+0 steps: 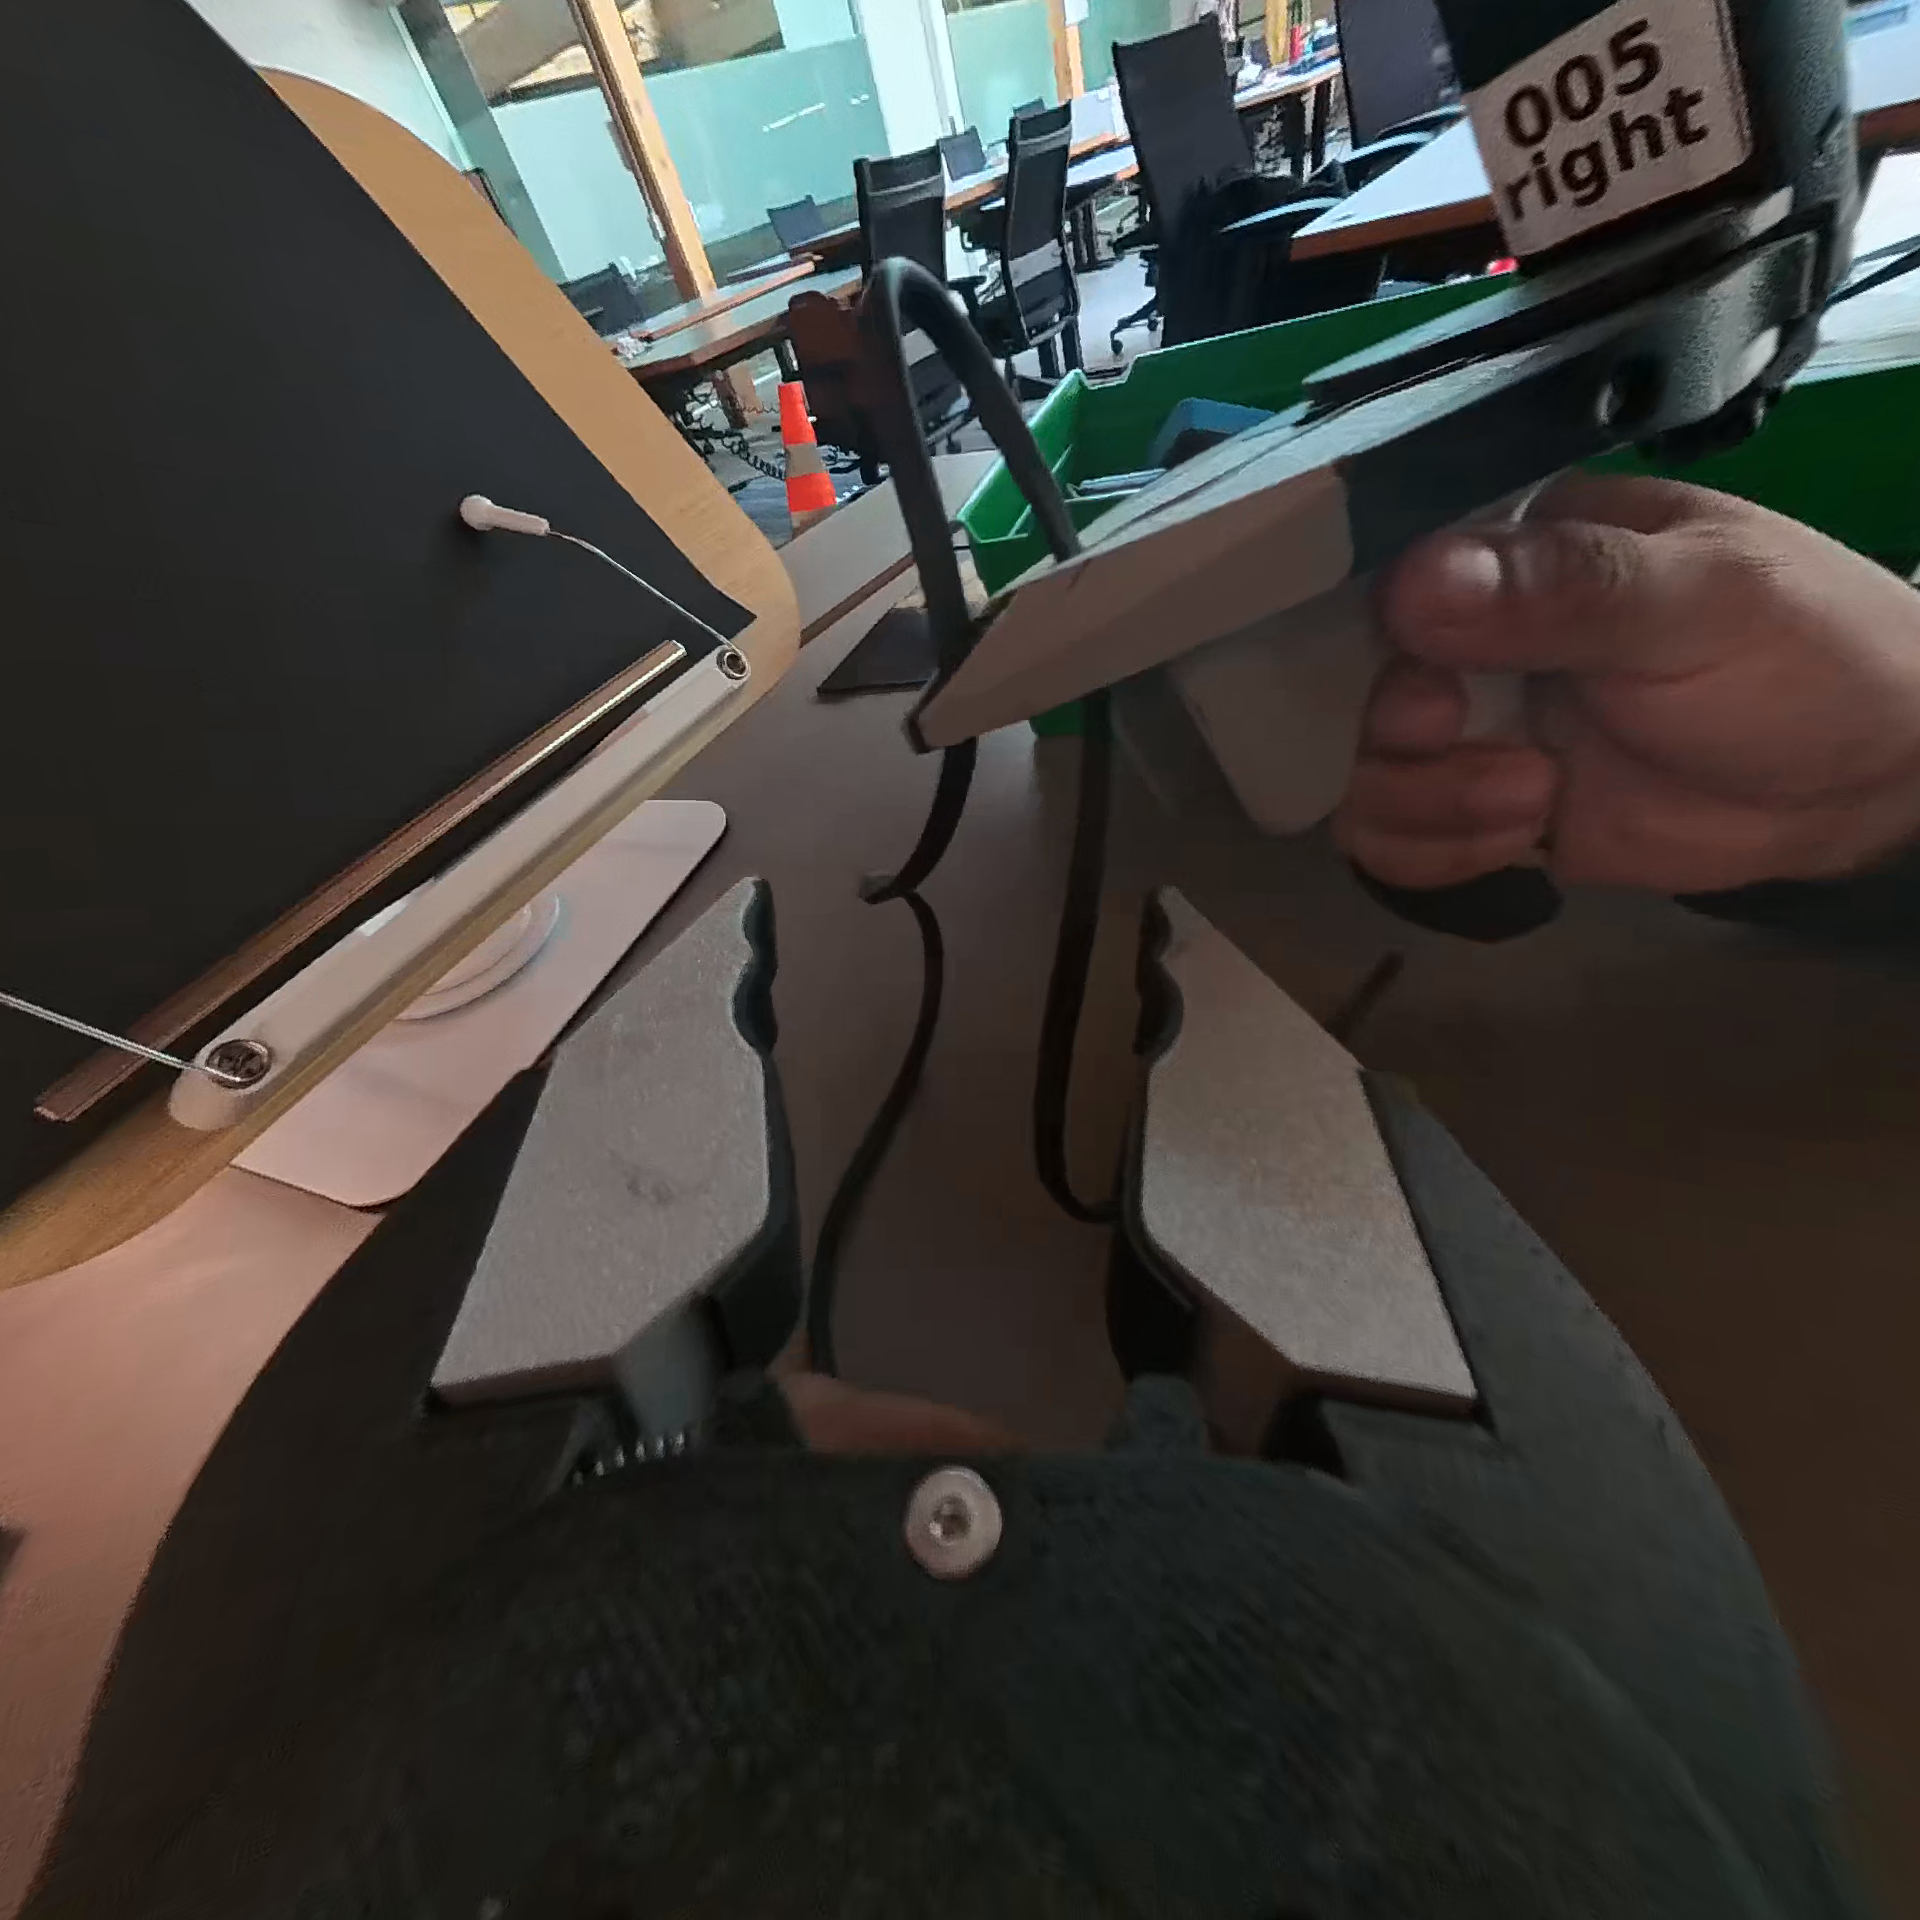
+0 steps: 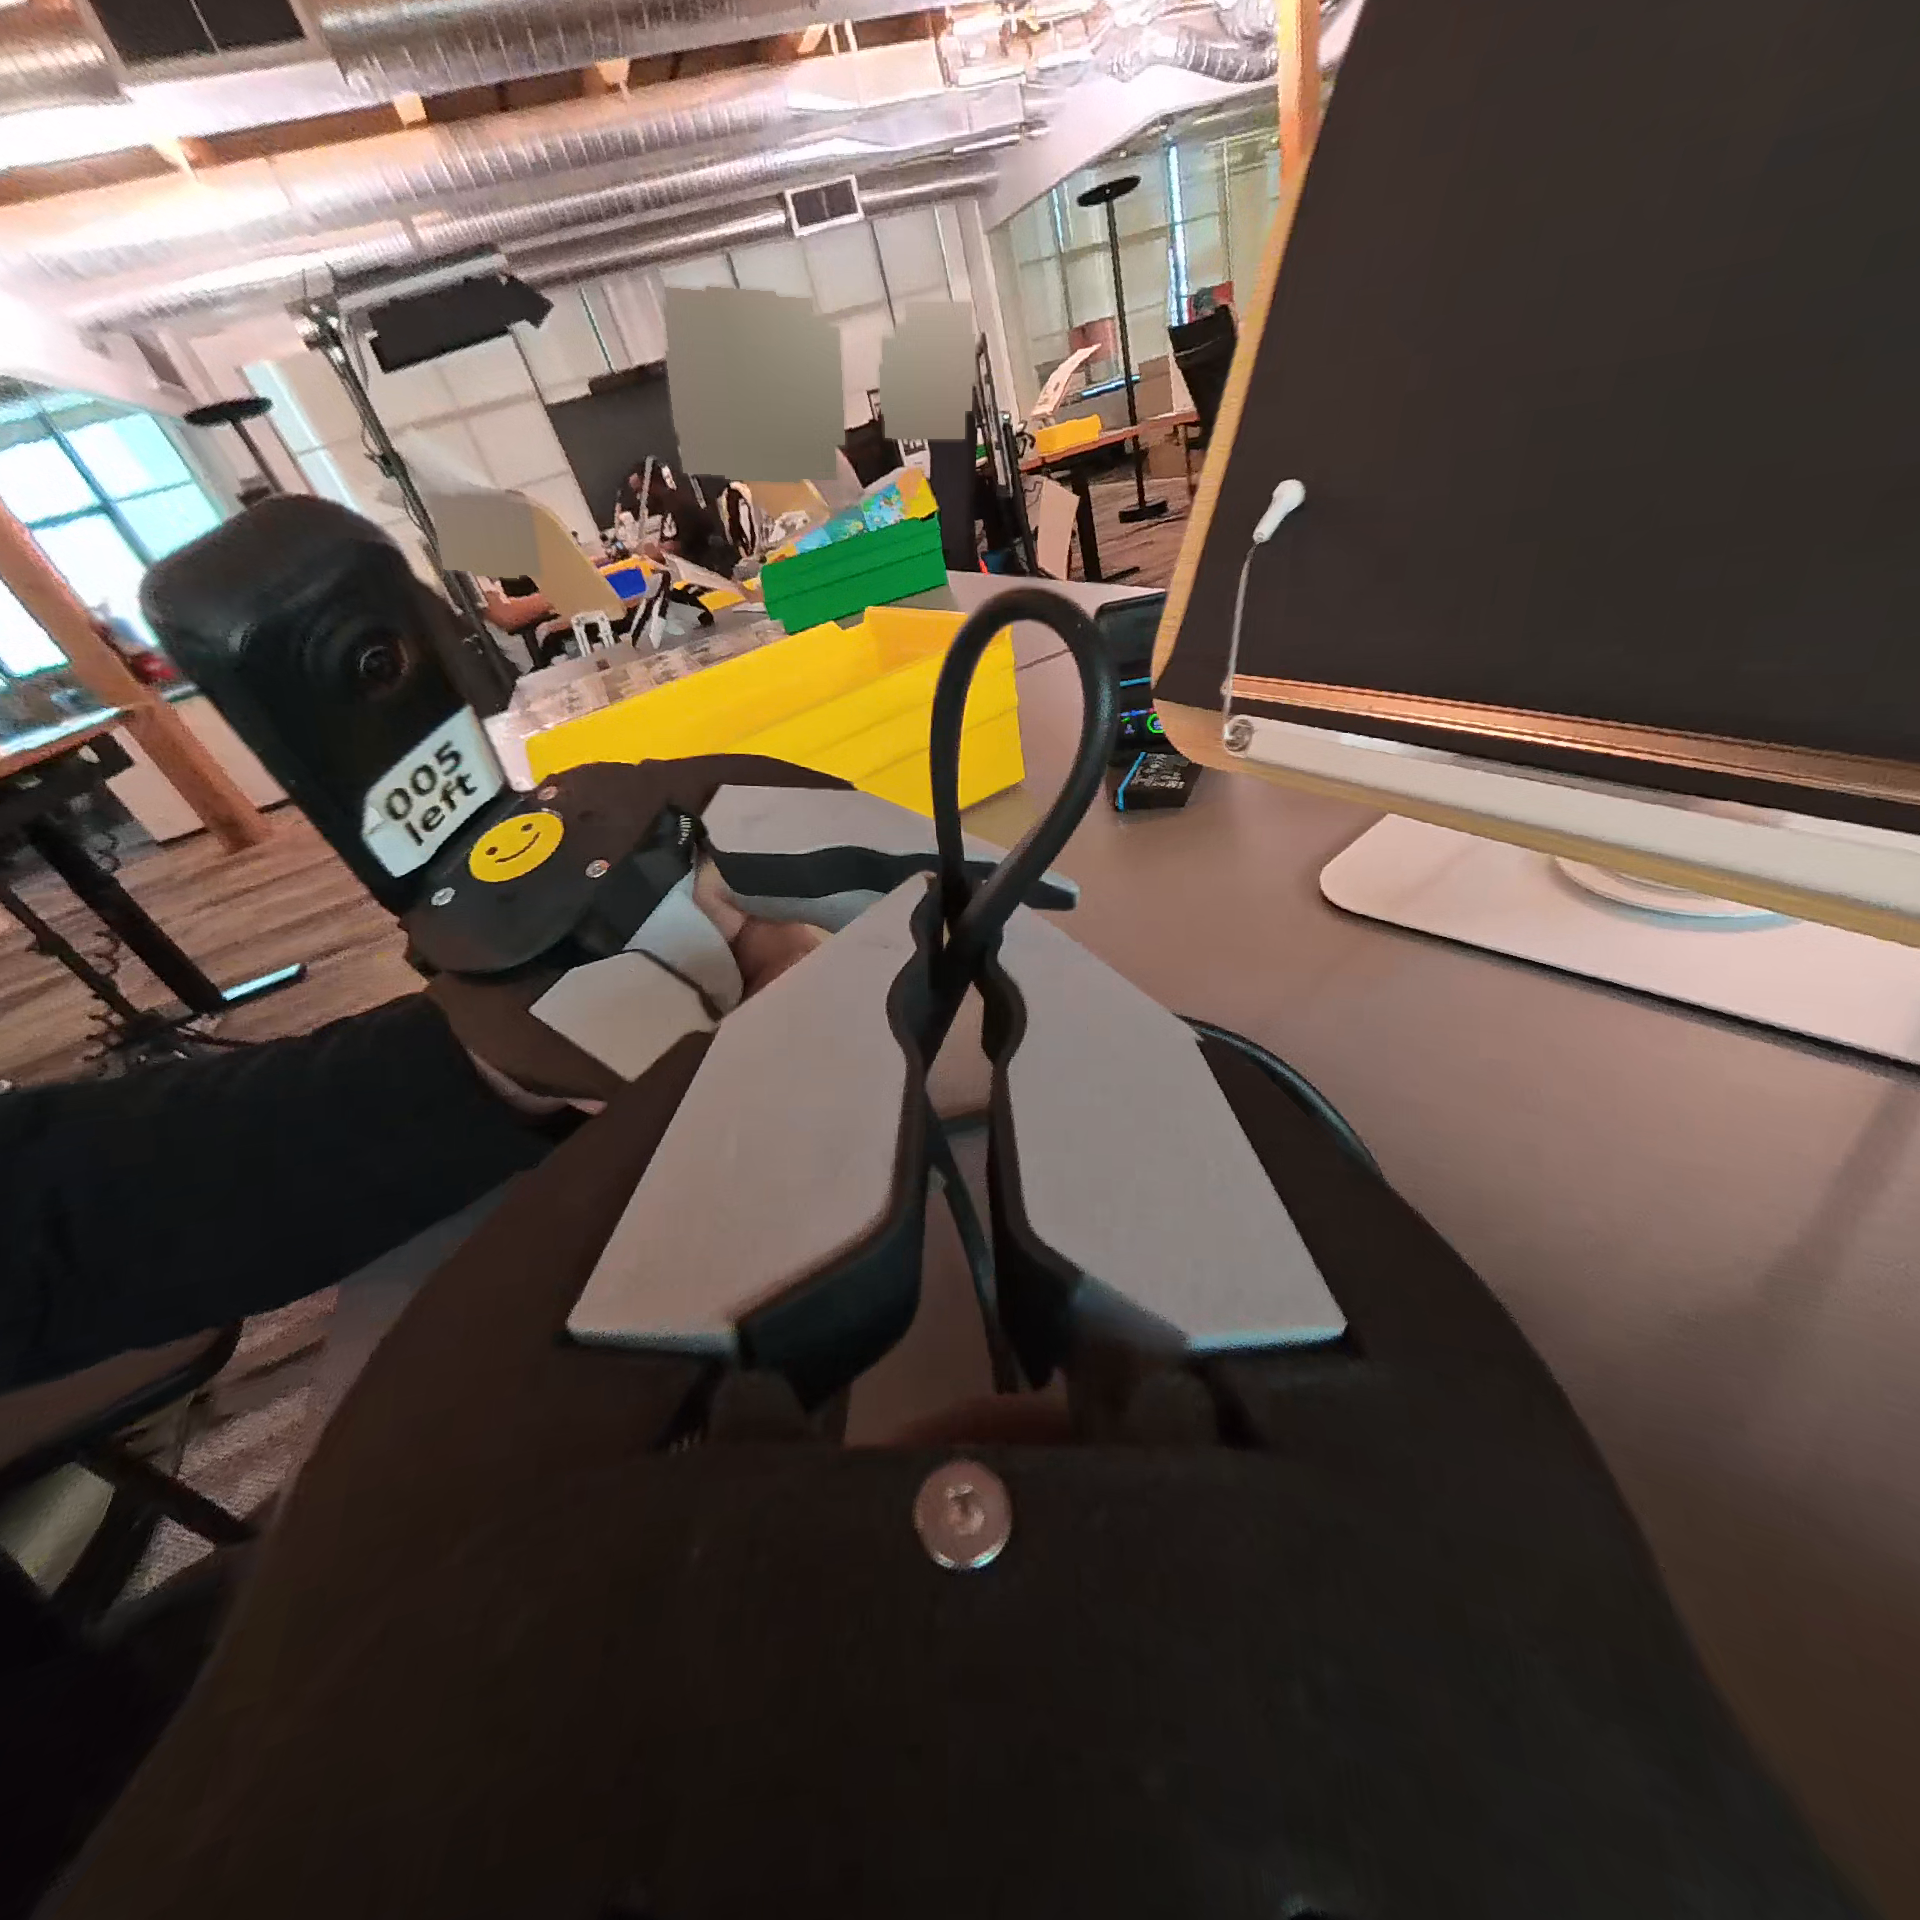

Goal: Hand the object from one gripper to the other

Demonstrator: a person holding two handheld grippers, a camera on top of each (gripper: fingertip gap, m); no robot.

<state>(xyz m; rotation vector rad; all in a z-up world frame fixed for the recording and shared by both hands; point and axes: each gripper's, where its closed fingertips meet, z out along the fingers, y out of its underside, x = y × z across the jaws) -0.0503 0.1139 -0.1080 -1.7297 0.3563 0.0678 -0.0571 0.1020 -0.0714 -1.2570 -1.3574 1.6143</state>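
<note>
The object is a black cable folded into a loop (image 2: 1081, 665). My right gripper (image 2: 964, 951) is shut on it just below the loop, where its two strands cross, and the loop stands up past the fingertips. In the left wrist view the right gripper (image 1: 940, 717) comes in from the upper right, held by a hand (image 1: 1621, 707), with the cable loop (image 1: 940, 416) above it. The cable's two loose strands hang down between the fingers of my left gripper (image 1: 956, 935), which is open and just below. In the right wrist view the left gripper (image 2: 831, 894) sits right behind my fingertips, jaws apart.
A dark screen with a wooden rim (image 1: 260, 468) on a white foot (image 2: 1455, 883) stands close by on the brown table (image 1: 1558, 1091). A green bin (image 1: 1081, 447) is behind the right gripper. A yellow bin (image 2: 790, 707) and a small black device (image 2: 1153, 774) lie farther along the table. Only a small space, under 4 cm, lies between the two pairs of fingers.
</note>
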